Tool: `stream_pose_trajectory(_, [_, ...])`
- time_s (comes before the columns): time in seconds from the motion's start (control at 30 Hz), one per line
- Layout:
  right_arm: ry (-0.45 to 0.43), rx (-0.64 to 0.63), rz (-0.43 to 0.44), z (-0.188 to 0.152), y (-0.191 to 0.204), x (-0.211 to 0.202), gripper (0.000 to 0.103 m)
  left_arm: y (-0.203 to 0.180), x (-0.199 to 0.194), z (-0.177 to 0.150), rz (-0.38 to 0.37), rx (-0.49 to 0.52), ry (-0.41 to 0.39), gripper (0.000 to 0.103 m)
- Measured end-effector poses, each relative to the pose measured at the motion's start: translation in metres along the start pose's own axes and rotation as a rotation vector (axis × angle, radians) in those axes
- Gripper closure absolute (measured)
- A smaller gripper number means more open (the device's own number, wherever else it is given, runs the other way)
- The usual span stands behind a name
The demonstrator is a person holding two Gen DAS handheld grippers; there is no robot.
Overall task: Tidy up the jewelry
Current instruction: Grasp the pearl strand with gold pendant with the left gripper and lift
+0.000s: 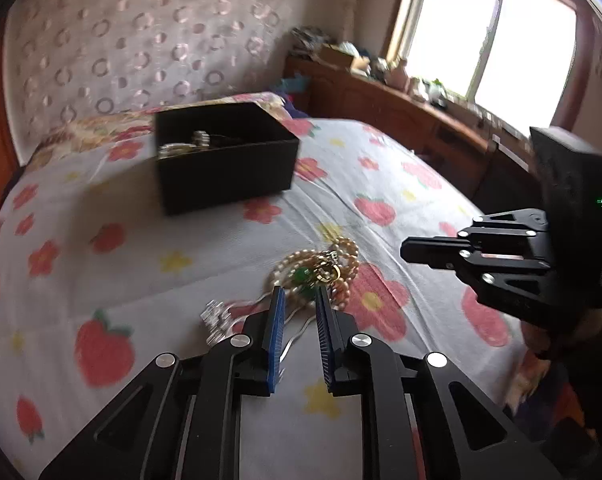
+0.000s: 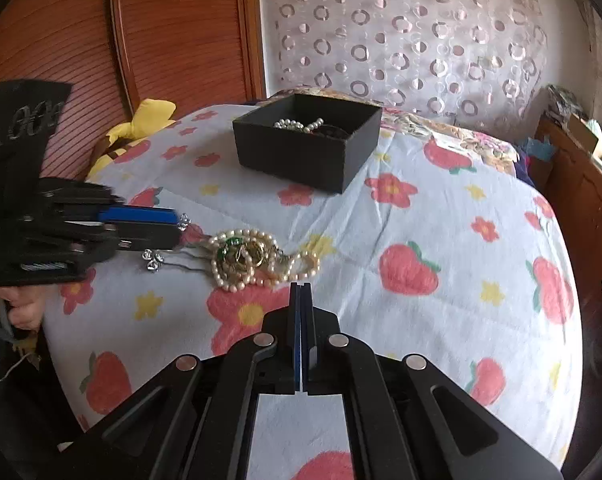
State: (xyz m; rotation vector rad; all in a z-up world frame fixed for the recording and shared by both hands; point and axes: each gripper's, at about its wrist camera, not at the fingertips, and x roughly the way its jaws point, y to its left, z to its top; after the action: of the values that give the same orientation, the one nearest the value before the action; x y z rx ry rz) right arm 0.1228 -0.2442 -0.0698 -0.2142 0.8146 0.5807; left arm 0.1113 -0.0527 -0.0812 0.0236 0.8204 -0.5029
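Note:
A tangle of pearl necklaces [image 1: 321,270] with a green stone and gold pieces lies on the flowered bedspread; it also shows in the right wrist view [image 2: 257,260]. A silver crystal piece [image 1: 217,320] on a thin chain lies to its left, also seen in the right wrist view [image 2: 153,258]. My left gripper [image 1: 299,294] is open, its tips just short of the pearl pile, nothing between them. My right gripper [image 2: 301,286] is shut and empty, hovering near the pile's right side; it shows in the left wrist view [image 1: 407,250]. A black open box [image 1: 225,156] holding pearls [image 2: 299,125] stands farther back.
The bed [image 2: 441,220] drops off at the right toward a wooden dresser [image 1: 401,120] under a window. A wooden headboard [image 2: 161,40] and a yellow cloth [image 2: 141,120] are at the far left. A patterned curtain [image 2: 401,32] hangs behind the box.

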Motion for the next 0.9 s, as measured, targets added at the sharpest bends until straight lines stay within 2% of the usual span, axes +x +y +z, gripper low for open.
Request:
stream_pose_trajectory(0.07, [0.001,0.008,-0.001,-0.004,-0.001,0.001,0.102,-0.008,0.012,0.007,-0.013,0.015,0.027,0.094])
stream_pose_trajectory(0.37, [-0.009,0.041,0.015,-0.018,-0.005,0.003,0.098,-0.013,0.041,0.02,0.009,0.047,0.119,0.093])
stream_pose_trajectory(0.6, [-0.02,0.053,0.022,-0.019,-0.007,0.001,0.098,-0.012,0.046,0.023,-0.004,0.067,0.128,0.089])
stream_pose_trajectory(0.77, [-0.02,0.056,0.024,-0.019,-0.007,0.001,0.098,-0.011,0.04,0.023,-0.005,0.077,0.115,0.103])
stream_pose_trajectory(0.9, [-0.02,0.055,0.024,-0.019,-0.007,0.001,0.098,-0.01,0.027,0.024,-0.012,0.071,0.073,0.103])
